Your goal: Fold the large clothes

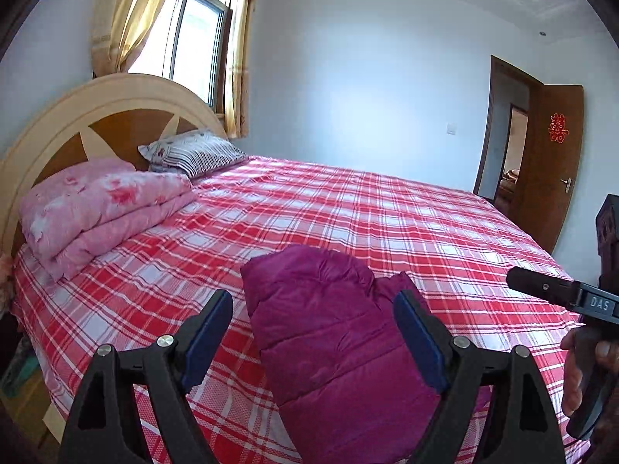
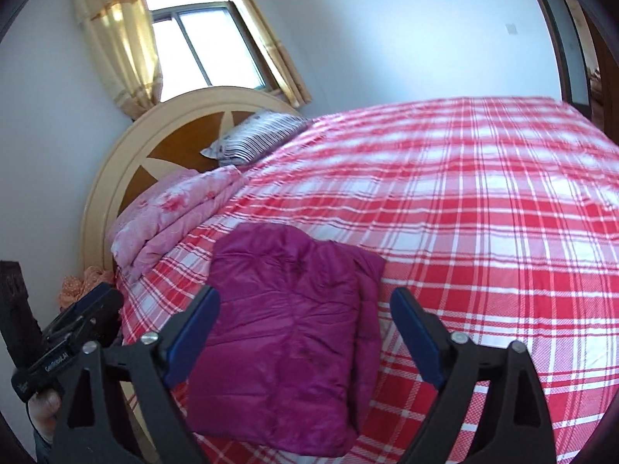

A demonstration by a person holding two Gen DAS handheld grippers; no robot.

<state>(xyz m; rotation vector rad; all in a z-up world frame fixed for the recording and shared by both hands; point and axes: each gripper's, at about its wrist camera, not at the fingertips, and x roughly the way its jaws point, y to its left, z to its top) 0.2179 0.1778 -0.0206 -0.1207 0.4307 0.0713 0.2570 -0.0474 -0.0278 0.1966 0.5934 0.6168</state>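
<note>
Purple padded jacket (image 2: 286, 332) lies folded at lower centre on the bed (image 2: 483, 212), both tools, left tool (image 1: 313, 332) and right tool (image 2: 305, 332), wide open and empty; folding seems done, next likely tidying.

Purple puffy jacket (image 2: 282, 332): shiny, smooth cloth, soft, quilted in fat rows. Bed sheet (image 1: 387, 224): red and white checked cloth, matt, fine woven look. Pink quilt (image 1: 100, 208): soft matt cloth, flower print. Striped pillow (image 1: 193, 152): matt cloth. Headboard (image 1: 116, 116): smooth wood, cream and brown, slight shine. Door (image 1: 557, 162): brown glossy wood. Curtains (image 1: 127, 19): thin yellow cloth, light shows through. Left gripper (image 1: 313, 332): black matt plastic, blue pads, shiny metal screws.
</note>
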